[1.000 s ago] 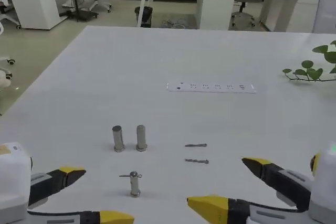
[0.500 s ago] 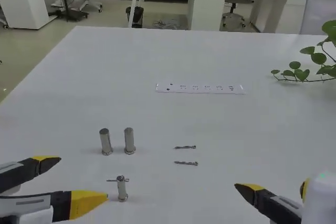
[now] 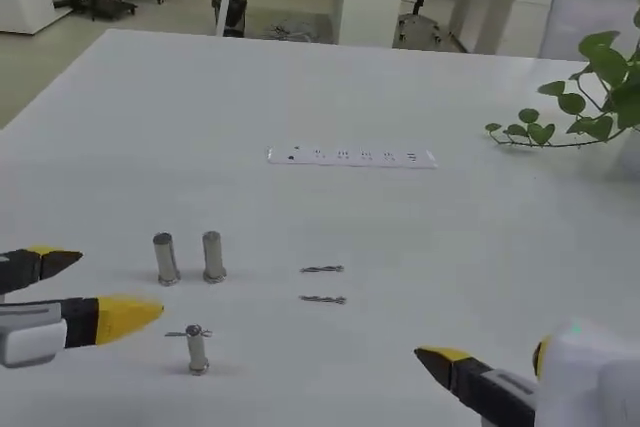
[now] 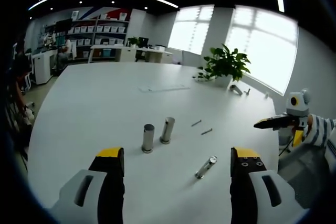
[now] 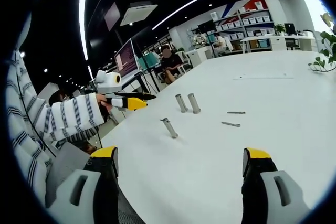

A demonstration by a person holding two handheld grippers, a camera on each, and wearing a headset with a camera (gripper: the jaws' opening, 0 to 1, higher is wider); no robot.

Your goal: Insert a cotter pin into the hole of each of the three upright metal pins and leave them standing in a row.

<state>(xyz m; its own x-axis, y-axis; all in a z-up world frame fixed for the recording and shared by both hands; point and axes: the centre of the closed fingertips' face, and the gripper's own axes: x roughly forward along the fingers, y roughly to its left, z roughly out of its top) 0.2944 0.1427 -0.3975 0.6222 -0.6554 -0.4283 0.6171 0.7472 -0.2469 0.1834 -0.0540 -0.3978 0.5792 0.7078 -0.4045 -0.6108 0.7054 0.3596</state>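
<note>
Plainly, on the counter (image 3: 420,237) a bare metal pin (image 3: 165,258) and a second bare pin (image 3: 213,256) stand side by side. A third pin (image 3: 197,347) stands nearer with an inserted cotter pin (image 3: 180,332) crossing its top, and a loose cotter pin (image 3: 322,269) and another loose one (image 3: 324,299) lie to their right. The left claw (image 4: 177,156) and right claw (image 5: 181,156) are both spread and hold nothing; the right gripper view takes in a striped sleeve (image 5: 63,119) behind the left claw, while the head view shows a power strip (image 3: 350,156) farther back.

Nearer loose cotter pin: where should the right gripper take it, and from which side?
Probably mid-length, from above: the nearer cotter pin lies flat on the table, thin, running left-right in the head view, so the open right gripper should straddle it crosswise.
</note>
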